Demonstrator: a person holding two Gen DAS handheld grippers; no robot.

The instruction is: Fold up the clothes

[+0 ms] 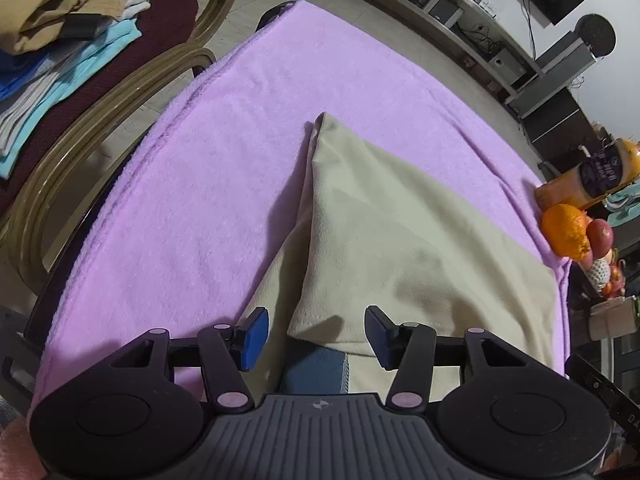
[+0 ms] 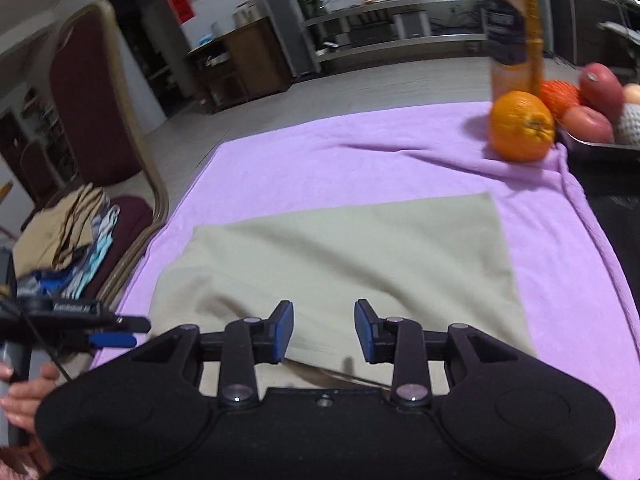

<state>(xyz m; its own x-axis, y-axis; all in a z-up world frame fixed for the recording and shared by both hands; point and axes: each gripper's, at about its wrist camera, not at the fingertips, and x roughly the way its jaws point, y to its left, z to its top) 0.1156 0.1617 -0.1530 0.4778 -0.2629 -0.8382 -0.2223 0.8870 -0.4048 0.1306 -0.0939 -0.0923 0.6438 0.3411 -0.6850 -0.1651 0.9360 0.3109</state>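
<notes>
A beige garment [image 1: 400,232] lies folded on a lilac towel [image 1: 224,184] that covers the table. A blue patch [image 1: 316,368] of it shows at its near edge. My left gripper [image 1: 316,338] is open and empty, its jaws apart over the garment's near corner. In the right wrist view the beige garment [image 2: 360,256] lies as a flat rectangle on the lilac towel [image 2: 360,152]. My right gripper [image 2: 324,330] is open and empty above the garment's near edge. The left gripper [image 2: 116,332] shows at the left edge, held by a hand.
A chair [image 1: 100,92] to the left carries a pile of folded clothes [image 1: 60,40]. An orange [image 2: 520,126], a juice bottle [image 2: 514,28] and a tray of apples [image 2: 592,120] stand at the towel's far right corner. Shelves and cabinets line the room behind.
</notes>
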